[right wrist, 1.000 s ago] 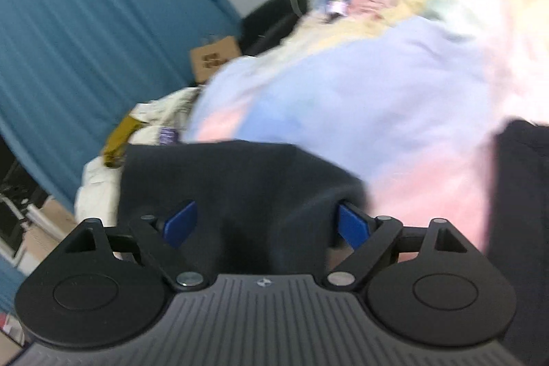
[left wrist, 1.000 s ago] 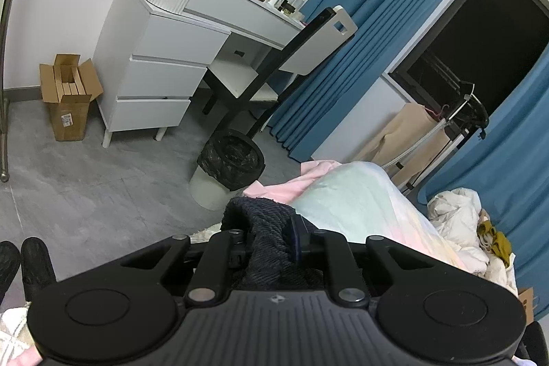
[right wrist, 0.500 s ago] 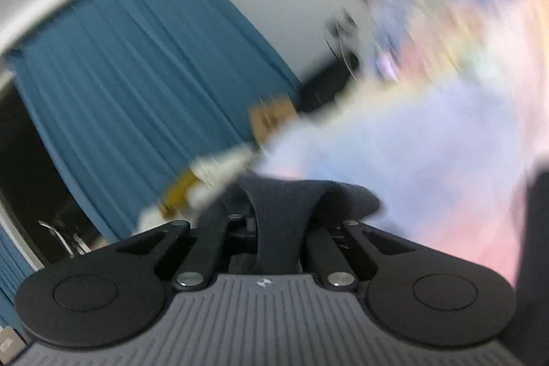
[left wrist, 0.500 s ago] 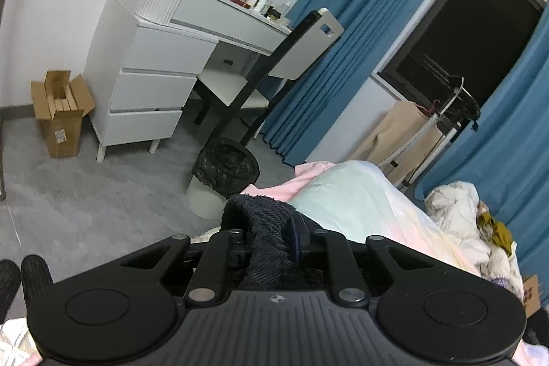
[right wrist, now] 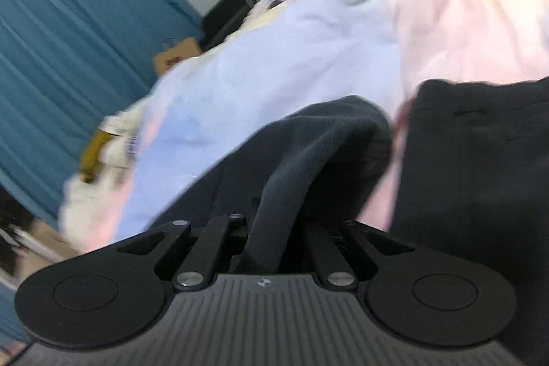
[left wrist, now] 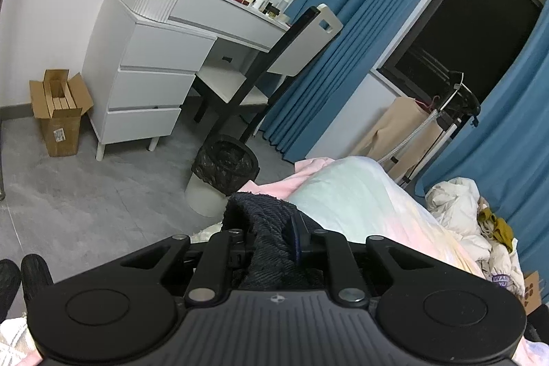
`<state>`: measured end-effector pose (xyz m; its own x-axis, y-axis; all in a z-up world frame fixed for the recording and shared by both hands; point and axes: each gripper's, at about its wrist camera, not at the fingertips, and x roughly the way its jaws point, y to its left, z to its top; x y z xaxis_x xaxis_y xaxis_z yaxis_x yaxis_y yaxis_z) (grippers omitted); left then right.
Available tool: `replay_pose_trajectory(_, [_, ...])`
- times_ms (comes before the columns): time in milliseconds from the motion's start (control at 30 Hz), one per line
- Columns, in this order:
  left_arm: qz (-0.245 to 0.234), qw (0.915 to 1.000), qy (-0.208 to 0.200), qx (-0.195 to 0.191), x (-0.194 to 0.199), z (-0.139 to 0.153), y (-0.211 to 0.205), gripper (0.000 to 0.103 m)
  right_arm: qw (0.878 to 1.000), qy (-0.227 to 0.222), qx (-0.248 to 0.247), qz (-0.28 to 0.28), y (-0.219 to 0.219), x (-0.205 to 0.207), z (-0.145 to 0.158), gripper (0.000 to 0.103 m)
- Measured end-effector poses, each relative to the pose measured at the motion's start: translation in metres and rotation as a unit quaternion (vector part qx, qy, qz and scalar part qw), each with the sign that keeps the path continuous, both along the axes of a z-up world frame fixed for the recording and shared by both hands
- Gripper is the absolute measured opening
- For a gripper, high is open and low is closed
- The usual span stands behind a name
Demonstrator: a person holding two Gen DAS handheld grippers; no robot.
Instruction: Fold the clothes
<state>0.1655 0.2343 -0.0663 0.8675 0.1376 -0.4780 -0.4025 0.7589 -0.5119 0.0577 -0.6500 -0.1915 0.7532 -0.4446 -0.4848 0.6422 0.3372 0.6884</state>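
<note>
Bed, pastel quilt [right wrist: 274, 64] | left gripper [left wrist: 274, 249], right gripper [right wrist: 264, 246]: both clamped on dark garment [right wrist: 326, 132] | risk: bunched cloth slips, fold skews.

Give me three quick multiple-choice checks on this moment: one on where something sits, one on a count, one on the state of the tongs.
1. Where is the black-lined bin?
A. On the desk
B. On the floor near the white chair
C. On the bed

2. How many drawer fronts show on the white dresser?
A. One
B. Three
C. Five

3. What are the right tongs doing?
A. Wide open, empty
B. Holding a bottle
C. Shut on the dark garment

Answers:
1 B, it stands on grey flooring by the chair legs.
2 B, three stacked fronts.
3 C, dark fabric is pinched between the fingers.
</note>
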Motion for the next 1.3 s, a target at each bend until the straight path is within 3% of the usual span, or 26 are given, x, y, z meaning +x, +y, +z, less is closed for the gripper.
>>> replay_pose_trajectory(100, [0.000,1.0000,0.000,-0.006,-0.001,-0.001,0.002,0.017,0.999,0.014,-0.028,0.004,-0.001,0.006,0.012,0.005])
replay_pose_trajectory(200, [0.001,1.0000,-0.001,-0.009,-0.001,-0.001,0.005,0.017,0.998,0.056,-0.012,-0.037,0.009,-0.016,0.017,0.033])
replay_pose_trajectory(233, [0.001,1.0000,-0.001,-0.010,-0.001,-0.001,0.005,0.017,0.996,0.067,-0.008,-0.060,0.012,-0.019,0.020,0.050])
replay_pose_trajectory(333, [0.002,0.9999,0.000,-0.014,0.000,-0.002,0.007,0.018,0.991,0.074,-0.076,-0.079,0.049,-0.026,0.046,0.055])
replay_pose_trajectory(433, [0.002,0.9998,0.000,-0.019,0.000,-0.002,0.009,0.018,0.986,0.061,-0.154,0.001,0.065,0.005,0.058,0.091])
replay_pose_trajectory(500, [0.002,0.9997,0.000,-0.023,0.000,-0.002,0.009,0.018,0.980,0.063,-0.176,0.067,0.072,0.031,0.056,0.095])
replay_pose_trajectory(533, [0.003,0.9997,0.000,-0.025,-0.001,-0.002,0.009,0.018,0.980,0.073,-0.160,0.089,0.068,0.046,0.052,0.096])
replay_pose_trajectory(633, [0.004,0.9995,-0.001,-0.032,-0.001,-0.002,0.010,0.018,0.980,0.139,-0.088,0.114,0.058,0.086,0.031,0.096])
replay_pose_trajectory(700, [0.005,0.9993,-0.002,-0.038,0.000,-0.002,0.011,0.018,0.970,0.191,-0.084,0.123,0.050,0.109,0.027,0.093])
replay_pose_trajectory(733, [0.005,0.9991,-0.002,-0.041,0.000,-0.002,0.012,0.018,0.967,0.205,-0.090,0.124,0.051,0.114,0.030,0.086])
replay_pose_trajectory(800, [0.005,0.9989,-0.003,-0.046,0.000,-0.003,0.013,0.018,0.957,0.238,-0.091,0.141,0.047,0.126,0.036,0.045])
replay_pose_trajectory(833, [0.004,0.9989,-0.003,-0.047,0.000,-0.003,0.013,0.018,0.952,0.250,-0.086,0.153,0.044,0.129,0.038,0.020])
replay_pose_trajectory(900, [0.004,0.9988,-0.003,-0.049,0.000,-0.003,0.014,0.017,0.955,0.243,-0.062,0.158,0.035,0.126,0.053,0.019])
replay_pose_trajectory(1033, [0.000,0.9978,-0.011,-0.066,-0.004,-0.003,0.018,0.017,0.972,0.101,-0.089,0.192,0.042,0.107,0.137,0.013])
replay_pose_trajectory(1100, [-0.001,0.9973,-0.013,-0.073,-0.006,-0.003,0.020,0.017,0.962,0.011,-0.179,0.208,0.062,0.089,0.185,0.012])
replay_pose_trajectory(1167, [0.010,0.9952,-0.017,-0.095,-0.010,-0.005,0.023,0.017,0.944,-0.064,-0.240,0.215,0.076,0.067,0.203,0.013])
replay_pose_trajectory(1200, [0.013,0.9939,-0.019,-0.108,-0.011,-0.006,0.025,0.017,0.946,-0.058,-0.245,0.204,0.078,0.061,0.200,0.017])
replay_pose_trajectory(1300, [0.013,0.9926,-0.021,-0.119,-0.014,-0.008,0.029,0.017,0.970,-0.001,-0.176,0.169,0.062,0.055,0.152,0.031])
